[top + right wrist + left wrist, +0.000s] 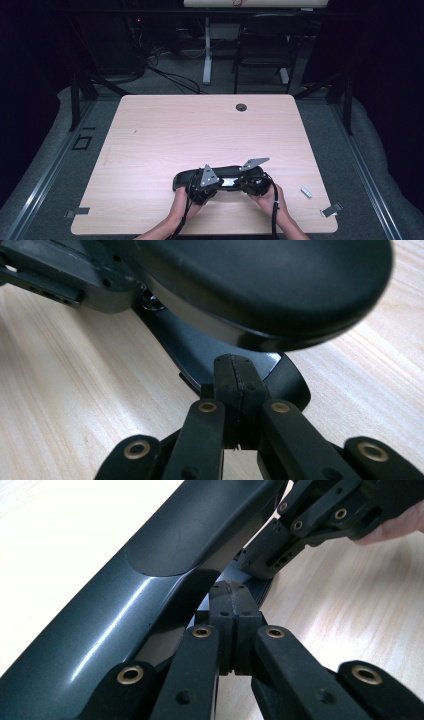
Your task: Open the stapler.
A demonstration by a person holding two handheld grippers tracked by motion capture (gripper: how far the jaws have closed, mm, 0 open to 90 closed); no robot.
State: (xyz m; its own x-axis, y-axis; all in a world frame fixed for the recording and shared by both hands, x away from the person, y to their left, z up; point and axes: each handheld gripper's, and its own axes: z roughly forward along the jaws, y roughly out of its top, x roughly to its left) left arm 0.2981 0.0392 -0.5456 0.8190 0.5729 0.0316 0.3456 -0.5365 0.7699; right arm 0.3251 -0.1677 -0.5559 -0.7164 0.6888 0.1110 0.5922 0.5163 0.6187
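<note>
Item: long dark armrest (220, 176), glossy curved pad over grey underplate, lying crosswise on wooden table (165, 130) near front edge, between both hands

Left gripper (231, 592): jaws closed together, tips at thin grey underplate edge beneath pad; whether plate is pinched, cannot tell

Right gripper (234, 365): jaws closed together, tips against grey plate under rounded pad end; grip itself cannot tell

Also on table: small silver piece (306, 192) near right front corner; cable hole (241, 107) at far edge
</note>
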